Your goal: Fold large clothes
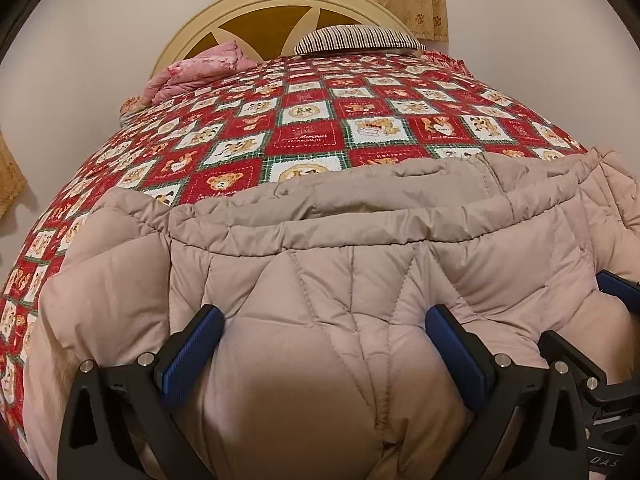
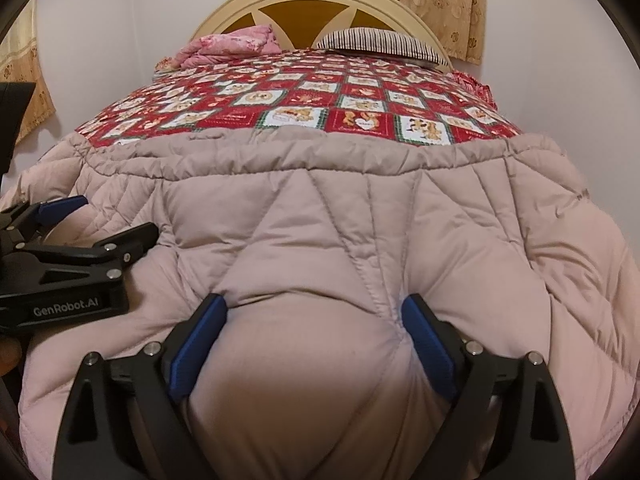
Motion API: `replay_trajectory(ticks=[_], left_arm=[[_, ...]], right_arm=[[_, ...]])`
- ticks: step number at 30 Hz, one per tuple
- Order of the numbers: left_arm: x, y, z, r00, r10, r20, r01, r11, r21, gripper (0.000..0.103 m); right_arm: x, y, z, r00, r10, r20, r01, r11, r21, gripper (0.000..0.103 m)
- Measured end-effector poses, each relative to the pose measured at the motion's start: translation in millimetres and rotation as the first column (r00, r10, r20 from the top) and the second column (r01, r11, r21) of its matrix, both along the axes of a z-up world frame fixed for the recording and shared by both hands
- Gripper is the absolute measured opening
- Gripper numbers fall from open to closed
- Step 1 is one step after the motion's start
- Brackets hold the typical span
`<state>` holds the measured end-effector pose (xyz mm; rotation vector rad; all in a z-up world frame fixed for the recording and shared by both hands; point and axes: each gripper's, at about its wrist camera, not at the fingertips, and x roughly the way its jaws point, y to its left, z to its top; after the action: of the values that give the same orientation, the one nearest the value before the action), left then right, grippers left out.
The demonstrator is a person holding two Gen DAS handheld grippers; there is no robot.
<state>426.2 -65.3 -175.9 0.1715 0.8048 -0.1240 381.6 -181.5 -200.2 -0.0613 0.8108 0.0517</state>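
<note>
Jacket [image 1: 320,280] lies crosswise, collar facing headboard [image 1: 276,4].

One coat [image 1: 320,280], pale and quilted, fills the lower half of both frames. Two tongs: the left tongs [image 1: 324,344] at the bottom of the left view, the right tongs [image 2: 314,334] at the bottom of the right view, each with two blue pads. One bed [image 1: 304,128] with one red bear-print quilt, one striped pillow [image 1: 356,38] at upper centre, one pink bundle [image 1: 192,74] at upper left, one round headboard [image 1: 264,20].
</note>
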Motion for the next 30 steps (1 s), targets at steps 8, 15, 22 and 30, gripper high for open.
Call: replay_trajectory(ticks=[8, 15, 22, 30], left_arm=[[0, 0, 0, 1.000, 0.000, -0.001, 0.000, 1.000, 0.007, 0.102], [-30, 19, 24, 0.999, 0.002, -0.039, -0.004, 0.999, -0.054, 0.102], [-161, 107, 82, 0.990, 0.052, 0.131, -0.026, 0.980, -0.196, 0.102], [-217, 195, 29, 0.980, 0.198, -0.022, -0.186, 0.869, -0.459, 0.102]], right_arm=[[3, 3, -1, 1.000, -0.004, -0.005, 0.003, 1.000, -0.018, 0.093], [4, 2, -2, 1.000, -0.001, -0.005, 0.001, 1.000, -0.019, 0.094], [4, 2, -2, 1.000, -0.001, -0.004, 0.001, 1.000, -0.019, 0.094], [4, 3, -1, 1.000, -0.001, 0.001, 0.001, 1.000, -0.021, 0.094]])
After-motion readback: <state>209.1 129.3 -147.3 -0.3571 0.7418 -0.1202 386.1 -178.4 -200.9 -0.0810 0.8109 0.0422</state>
